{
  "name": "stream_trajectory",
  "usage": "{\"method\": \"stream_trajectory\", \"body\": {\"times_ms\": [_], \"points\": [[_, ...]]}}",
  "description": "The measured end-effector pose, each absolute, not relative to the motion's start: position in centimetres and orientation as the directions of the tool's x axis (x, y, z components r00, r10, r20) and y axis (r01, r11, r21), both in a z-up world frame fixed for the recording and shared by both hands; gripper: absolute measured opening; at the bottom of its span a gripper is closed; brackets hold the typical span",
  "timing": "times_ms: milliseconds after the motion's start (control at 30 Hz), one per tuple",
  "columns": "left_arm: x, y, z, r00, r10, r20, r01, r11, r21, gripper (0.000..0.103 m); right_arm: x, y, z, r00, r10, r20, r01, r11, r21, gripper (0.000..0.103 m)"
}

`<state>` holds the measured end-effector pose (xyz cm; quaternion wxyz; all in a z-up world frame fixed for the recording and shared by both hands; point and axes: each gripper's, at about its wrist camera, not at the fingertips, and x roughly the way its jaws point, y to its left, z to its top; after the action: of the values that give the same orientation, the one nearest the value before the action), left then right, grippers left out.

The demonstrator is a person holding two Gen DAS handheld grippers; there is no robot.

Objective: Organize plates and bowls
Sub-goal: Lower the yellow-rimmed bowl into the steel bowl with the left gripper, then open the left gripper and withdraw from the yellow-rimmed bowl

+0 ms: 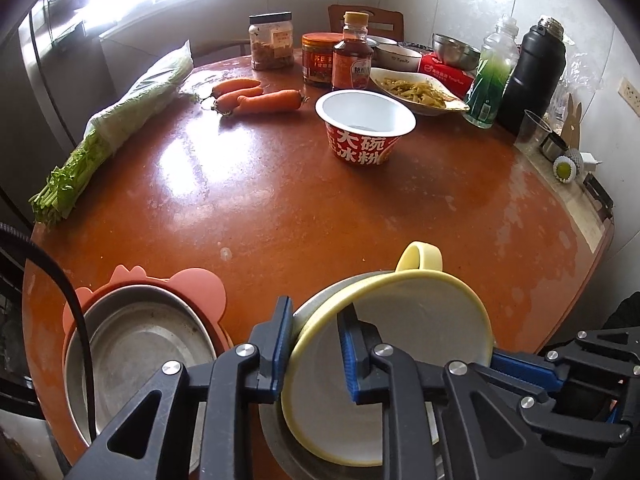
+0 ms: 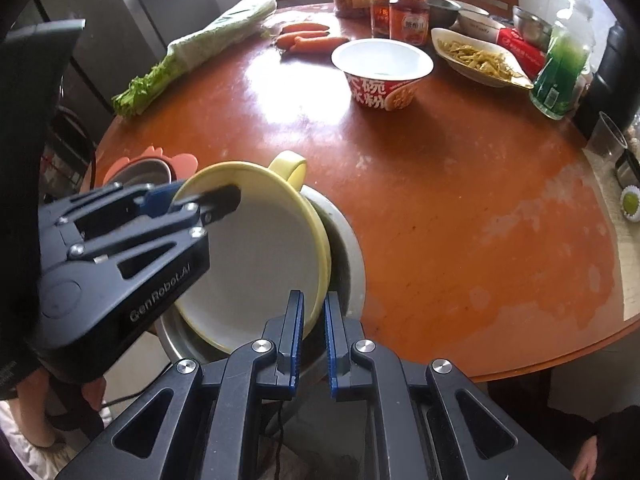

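Orange table: tilted yellow bowl clamped at opposite rims by left tool and right tool.

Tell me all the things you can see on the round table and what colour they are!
yellow bowl: 1, yellow rim, white inside, tilted in a steel basin at the near edge
steel basin: 1, silver, under the yellow bowl
steel plate: 1, silver, near left, on a pink mat
noodle cup: 1, red and white, middle
carrots: 3, orange, far side
celery: 1 bunch, green, left
jars: 2, far side
sauce bottle: 1, red
dish of food: 1, white
green bottle: 1, right
left claw: closed on the yellow bowl's rim
right claw: closed on its rim too
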<state>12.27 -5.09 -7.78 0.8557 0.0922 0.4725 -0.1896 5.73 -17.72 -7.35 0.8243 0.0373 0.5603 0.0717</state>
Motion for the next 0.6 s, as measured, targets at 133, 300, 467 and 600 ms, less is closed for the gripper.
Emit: {"method": "stream_trajectory", "body": {"times_ms": [133, 300, 467, 600], "points": [[12.2, -5.1, -7.8, 0.488, -0.238, -0.839, 0.411, 0.911, -0.020, 0.023, 5.9, -17.9, -7.4, 0.360, 0.165, -0.918, -0.073, 0.986, 0.148, 0.011], [12.0, -4.9, -7.7, 0.501, -0.231, -0.834, 0.403, 0.915, -0.012, 0.026, 5.8, -17.8, -7.4, 0.363, 0.160, -0.918, -0.074, 0.987, 0.143, 0.013], [11.6, -4.5, -7.1, 0.528, -0.244, -0.814, 0.399, 0.917, -0.016, 0.035, 5.7, -18.5, -7.2, 0.363, 0.191, -0.912, -0.058, 0.982, 0.182, 0.013], [11.3, -4.3, -6.5, 0.553, -0.223, -0.803, 0.389, 0.921, 0.011, 0.047, 5.5, -19.1, -7.0, 0.371, 0.188, -0.909, -0.038, 0.982, 0.187, 0.018]]}}
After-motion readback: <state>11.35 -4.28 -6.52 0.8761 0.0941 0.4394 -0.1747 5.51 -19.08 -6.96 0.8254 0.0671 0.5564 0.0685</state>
